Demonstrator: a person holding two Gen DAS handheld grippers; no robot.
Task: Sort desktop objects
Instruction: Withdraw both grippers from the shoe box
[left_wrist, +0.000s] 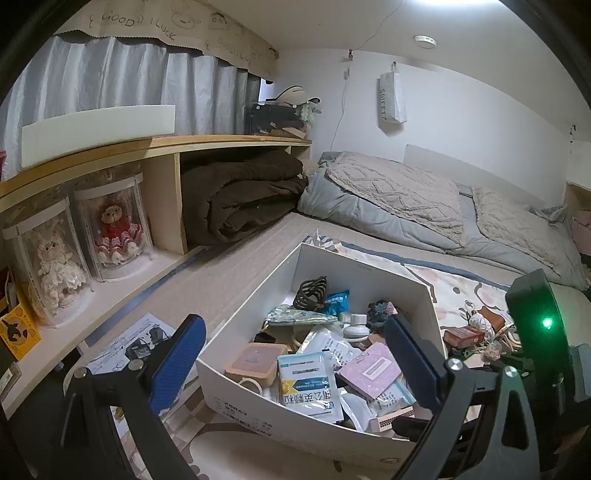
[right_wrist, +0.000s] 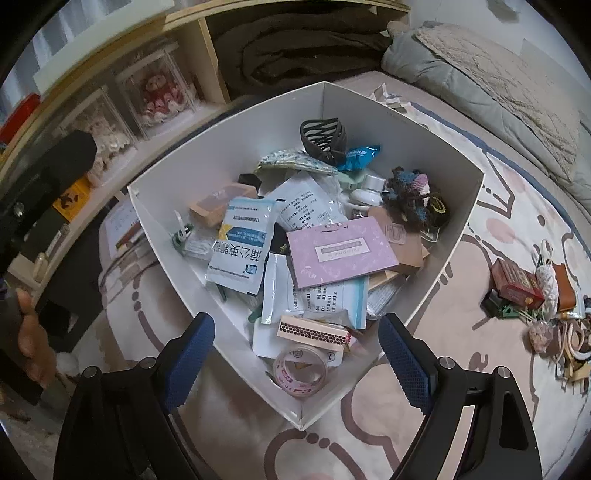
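Desktop objects are split between two places: most lie heaped in a white cardboard box (right_wrist: 177, 184) on a patterned bed cover (right_wrist: 480, 229), and a smaller cluster (right_wrist: 539, 295) sits on the cover well to the right of the box, with a red carton (right_wrist: 517, 284) at its near edge.

Both tools are released with nothing between their pads. The right gripper (right_wrist: 297, 350) hangs above the box's near corner, over a tape roll (right_wrist: 301, 373) and a matchbox (right_wrist: 314, 330). The left gripper (left_wrist: 295, 363) straddles the box's near wall.

My reading is that something has just been dropped in and the next pick lies in the loose cluster. Go for the rigid carton first, squarely across its short faces; cords and beads there look tangled and could drag neighbours along.

Inside the box, glossy sachets (right_wrist: 240, 247) would slide under the fingers; the lilac card (right_wrist: 340, 251) is flat and stiff, the dark hair claw (right_wrist: 323, 138) open-ribbed, the crocheted piece (right_wrist: 410, 188) soft.
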